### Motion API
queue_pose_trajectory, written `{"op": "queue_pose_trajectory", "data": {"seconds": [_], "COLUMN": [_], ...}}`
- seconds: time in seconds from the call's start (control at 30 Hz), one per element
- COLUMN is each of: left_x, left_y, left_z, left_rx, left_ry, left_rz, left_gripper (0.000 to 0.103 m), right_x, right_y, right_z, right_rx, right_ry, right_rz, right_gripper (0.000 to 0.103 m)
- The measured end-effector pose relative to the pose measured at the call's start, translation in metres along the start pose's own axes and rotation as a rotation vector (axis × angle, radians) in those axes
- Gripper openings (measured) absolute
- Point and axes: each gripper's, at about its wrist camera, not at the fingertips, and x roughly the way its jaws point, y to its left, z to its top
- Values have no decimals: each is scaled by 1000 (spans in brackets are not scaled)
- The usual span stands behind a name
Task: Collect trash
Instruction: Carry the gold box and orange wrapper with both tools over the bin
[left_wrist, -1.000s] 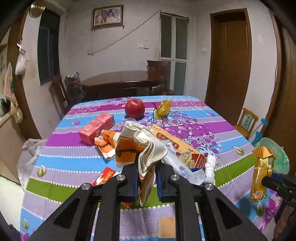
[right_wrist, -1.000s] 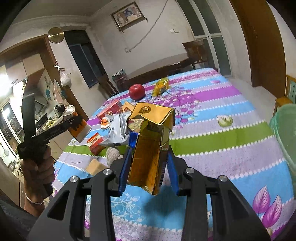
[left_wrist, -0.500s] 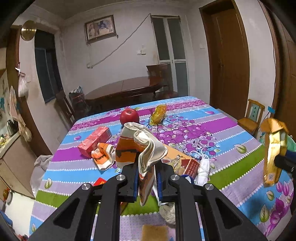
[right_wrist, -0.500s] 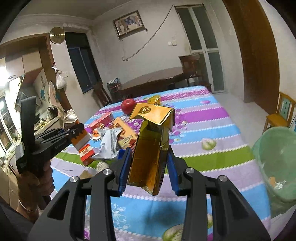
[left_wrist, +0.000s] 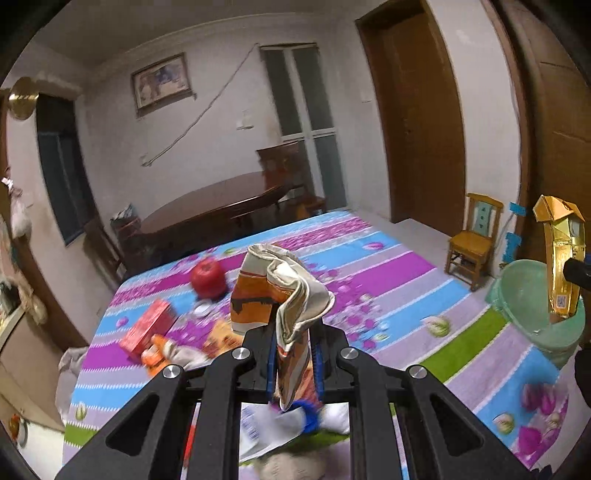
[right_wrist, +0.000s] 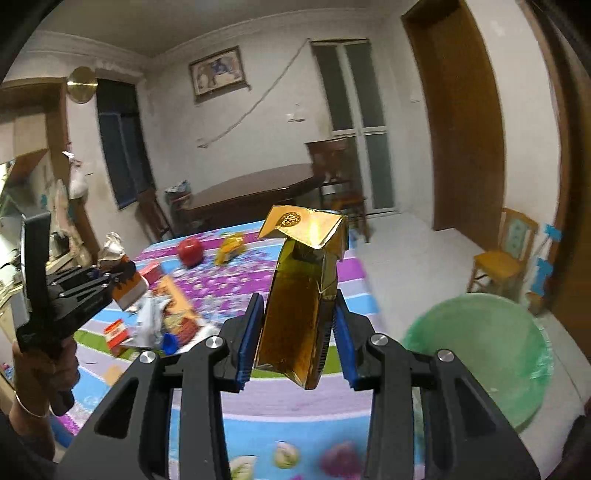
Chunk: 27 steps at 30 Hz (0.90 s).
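right wrist view: right gripper (right_wrist: 297, 341) clamps gold carton (right_wrist: 303, 295) beside green bin (right_wrist: 491, 354) | left gripper (left_wrist: 295, 363) pinches crumpled orange wrapper (left_wrist: 280, 295) above table (left_wrist: 399, 280) | step: carrying trash to bin | next: bring each piece over the bin's mouth, then let go

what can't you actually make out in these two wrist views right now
- Green bin: its bottom is cut off by the right gripper in the right wrist view; contents unreadable.
- Gold carton: print too small to read.
- Trash under the left gripper in the left wrist view: hidden by its frame and the crumpled wrapper.
- Red box and nearby litter: motion-blurred.
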Motion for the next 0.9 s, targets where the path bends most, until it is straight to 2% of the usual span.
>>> {"op": "queue_pose_trajectory", "data": {"seconds": [0.17, 0.47, 0.7, 0.9], "left_x": [10, 35, 65, 86], "left_y": [-43, -156, -244, -302], "left_z": [21, 55, 60, 52], "left_rx": [49, 172, 257, 332], "left_ry": [-9, -16, 32, 64], "left_rz": [-70, -251, -363, -431], "left_gripper": [16, 16, 16, 16], "right_x": [-10, -16, -15, -10], "right_y": [-28, -91, -137, -166], "right_z": [7, 8, -5, -20], "right_rx": [1, 48, 80, 123], "right_ry": [1, 59, 139, 198], "right_rz": [-80, -219, -317, -350], "right_gripper": [36, 36, 36, 36]}}
